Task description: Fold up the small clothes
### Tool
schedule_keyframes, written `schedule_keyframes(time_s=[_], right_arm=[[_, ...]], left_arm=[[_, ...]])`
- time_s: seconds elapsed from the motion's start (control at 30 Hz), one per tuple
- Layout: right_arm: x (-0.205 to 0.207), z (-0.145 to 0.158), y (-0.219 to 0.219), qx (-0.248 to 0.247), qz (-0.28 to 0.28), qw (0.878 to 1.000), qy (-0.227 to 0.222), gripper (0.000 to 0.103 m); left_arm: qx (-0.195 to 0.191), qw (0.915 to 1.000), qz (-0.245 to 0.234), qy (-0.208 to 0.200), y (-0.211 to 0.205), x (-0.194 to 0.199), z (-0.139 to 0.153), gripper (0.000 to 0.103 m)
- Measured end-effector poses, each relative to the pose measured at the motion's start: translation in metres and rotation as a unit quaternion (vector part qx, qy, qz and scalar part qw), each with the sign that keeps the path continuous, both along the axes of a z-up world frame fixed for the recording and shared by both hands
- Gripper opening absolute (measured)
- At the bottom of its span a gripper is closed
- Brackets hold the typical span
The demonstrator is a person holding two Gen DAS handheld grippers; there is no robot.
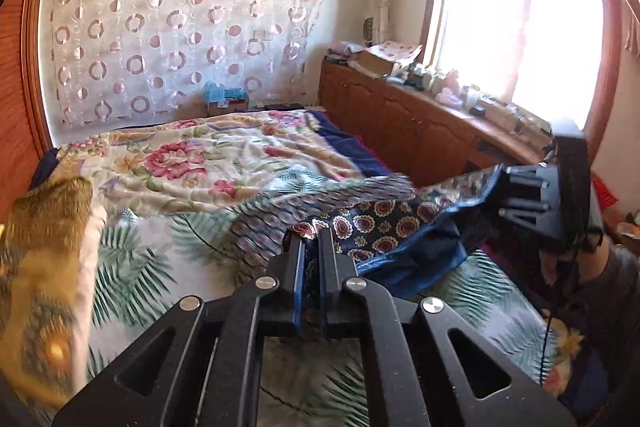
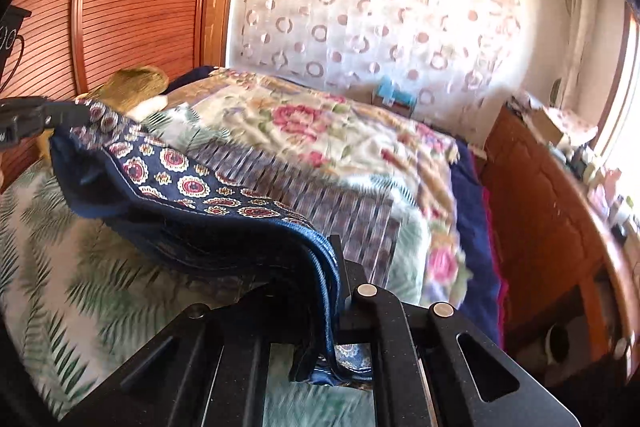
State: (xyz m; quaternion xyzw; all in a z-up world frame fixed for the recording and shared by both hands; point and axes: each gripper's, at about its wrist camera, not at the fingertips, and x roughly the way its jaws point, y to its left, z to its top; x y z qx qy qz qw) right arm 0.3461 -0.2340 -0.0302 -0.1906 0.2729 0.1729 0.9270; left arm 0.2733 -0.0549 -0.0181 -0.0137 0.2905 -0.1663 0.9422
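A small navy garment (image 1: 384, 227) with red and cream medallions hangs stretched above the bed between both grippers. My left gripper (image 1: 310, 241) is shut on one edge of it, with cloth pinched between the two black fingers. The right gripper (image 1: 516, 195) grips the opposite end at the right of the left wrist view. In the right wrist view the garment (image 2: 192, 187) drapes over my right gripper (image 2: 332, 255), its blue hem clamped between the jaws and hiding the left finger. The left gripper (image 2: 60, 115) holds the far corner there.
Below lies a bed with a fern-print sheet (image 1: 152, 267) and a rumpled floral quilt (image 1: 208, 155). A yellow-brown cloth (image 1: 44, 251) sits at the left edge. A wooden cabinet (image 1: 420, 123) with clutter runs under the window on the right. A person's sleeve (image 1: 612, 291) shows at the right.
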Motion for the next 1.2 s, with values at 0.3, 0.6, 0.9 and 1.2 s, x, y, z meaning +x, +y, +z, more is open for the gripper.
schedule_keyframes(time_s=[0.3,0.6,0.9,1.2], right_arm=[[0.098,-0.041,0.028,-0.028,0.015,0.999,0.03,0.007],[0.139,-0.025,0.018,0.003,0.0,0.998,0.06,0.01],[0.143,0.009,-0.016,0.104,-0.044,0.992,0.052,0.054],[0.104,-0.018,-0.061,0.096,-0.072,0.986,0.115,0.061]], left_arm=[[0.033,0.9978,0.02,0.054,0.021,0.082,-0.034,0.02],[0.027,0.9971,0.024,0.067,0.04,0.091,-0.054,0.051],[0.019,0.9886,0.006,0.149,0.028,0.11,-0.094,0.051],[0.02,0.9833,0.015,0.18,0.022,0.124,-0.105,0.051]])
